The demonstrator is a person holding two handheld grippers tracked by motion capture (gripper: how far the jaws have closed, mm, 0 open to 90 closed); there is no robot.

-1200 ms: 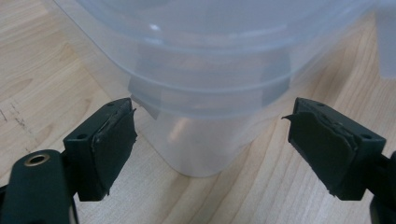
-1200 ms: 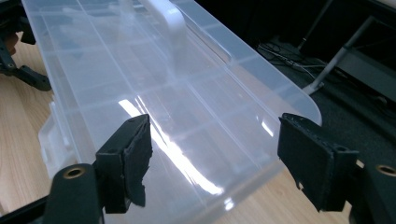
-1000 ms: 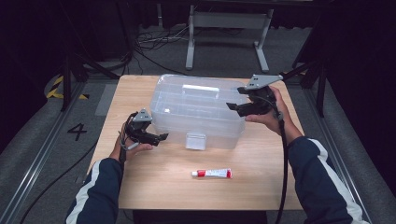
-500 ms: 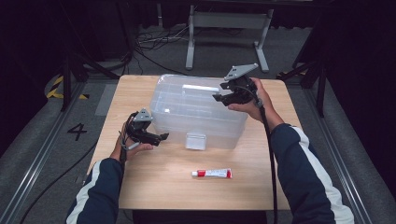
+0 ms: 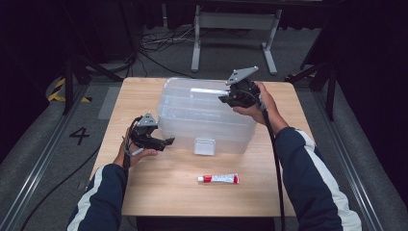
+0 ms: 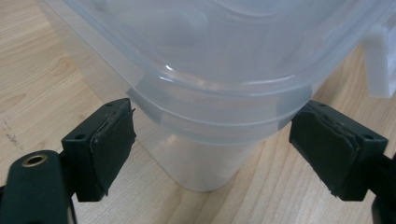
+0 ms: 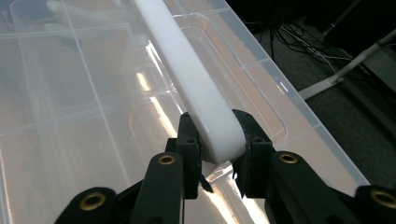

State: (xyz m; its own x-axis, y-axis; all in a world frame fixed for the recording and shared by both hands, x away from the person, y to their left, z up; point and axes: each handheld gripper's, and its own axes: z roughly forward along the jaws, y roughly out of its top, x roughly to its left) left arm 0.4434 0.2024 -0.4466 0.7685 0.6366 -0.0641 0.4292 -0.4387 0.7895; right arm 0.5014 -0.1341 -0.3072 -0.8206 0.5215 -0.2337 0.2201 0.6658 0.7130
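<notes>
A: Where is there open room on the light wooden counter [image 5: 159, 192]?

B: Mostly along the near edge. The bare strip in front of the big clear plastic storage box [image 5: 204, 115] is broken only by the small red-and-white tube [image 5: 219, 179], which lies well apart from the box wall.

A: And at the sides?

B: The box takes up the middle. On its left the left hand-held gripper [image 5: 166, 142] sits low with its jaws spread around the box's rounded corner, so that gap is taken. The right margin of the counter is narrow but bare.

A: Over the top?

B: The white plastic handle bar [image 7: 196, 88] runs along the lid, and the right hand-held gripper [image 7: 217, 156] is clamped on its end.
</notes>
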